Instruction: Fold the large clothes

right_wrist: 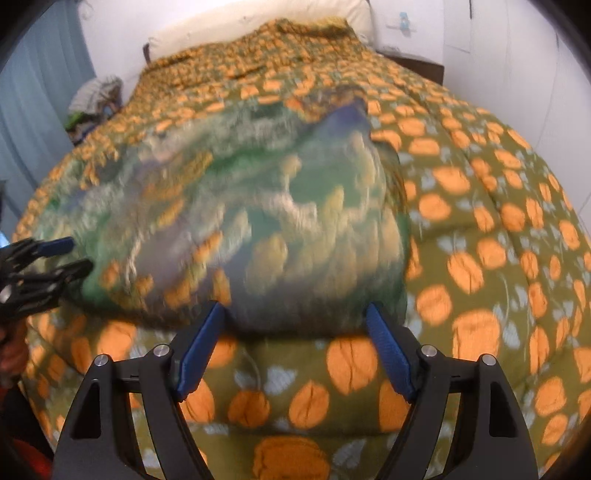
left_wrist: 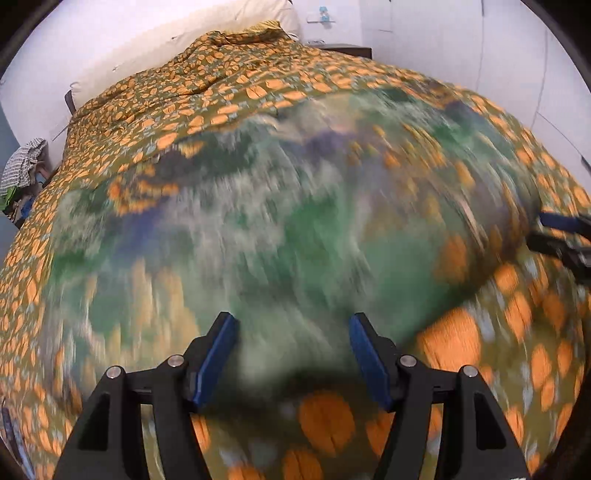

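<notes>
Bright, even light (heavy motion blur, fisheye-warped edges)

I count one green patterned garment (right_wrist: pixel 236 221) near me, one orange-spotted bedspread (right_wrist: pixel 480 221), one white pillow (right_wrist: pixel 258 22) far, two grippers (left_wrist: pixel 290 347) (right_wrist: pixel 295 339), one clothes pile (left_wrist: pixel 22 170) far left

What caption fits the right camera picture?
Open right tool above a blurry green cloth on the orange-spotted bedspread.

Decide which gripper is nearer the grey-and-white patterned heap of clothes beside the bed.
Left. The left gripper is at the green patterned garment's left edge, on the heap's side; the right gripper is at its right edge, farther away.
</notes>
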Demonstrator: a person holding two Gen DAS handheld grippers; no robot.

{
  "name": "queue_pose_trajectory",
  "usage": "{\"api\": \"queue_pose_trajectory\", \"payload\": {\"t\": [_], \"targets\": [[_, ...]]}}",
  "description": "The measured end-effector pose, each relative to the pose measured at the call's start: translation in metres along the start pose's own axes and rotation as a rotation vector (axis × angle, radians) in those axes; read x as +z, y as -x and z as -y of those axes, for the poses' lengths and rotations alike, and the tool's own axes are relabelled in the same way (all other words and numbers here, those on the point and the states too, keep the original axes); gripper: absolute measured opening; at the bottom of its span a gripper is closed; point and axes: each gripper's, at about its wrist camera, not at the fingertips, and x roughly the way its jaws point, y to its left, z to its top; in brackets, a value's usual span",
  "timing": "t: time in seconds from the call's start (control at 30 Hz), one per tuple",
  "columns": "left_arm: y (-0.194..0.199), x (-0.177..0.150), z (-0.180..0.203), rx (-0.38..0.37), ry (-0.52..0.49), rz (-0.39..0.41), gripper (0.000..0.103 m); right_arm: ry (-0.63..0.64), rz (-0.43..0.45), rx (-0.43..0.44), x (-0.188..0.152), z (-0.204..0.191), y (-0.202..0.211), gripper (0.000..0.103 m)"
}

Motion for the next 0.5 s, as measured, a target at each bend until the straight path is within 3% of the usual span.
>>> {"api": "queue_pose_trajectory", "payload": {"t": [0.13, 0.23, 0.5], "targets": [[0.022, -0.033, 0.0, -0.037, 0.079, -0.016, 0.066, -0.037, -0.022, -0.004, -0.017, -0.006, 0.013, 0.081], [0.029, -0.05, -0.008, -0.034, 0.165, -0.024, 0.066, -0.023, -0.016, -0.061, -0.023, -0.021, 0.026, 0.095], [0.013, -0.079, -0.024, 0.009, 0.242, -0.109, 0.066, 0.058, 0.012, -0.177, -0.02, -0.058, 0.05, 0.1]]}}
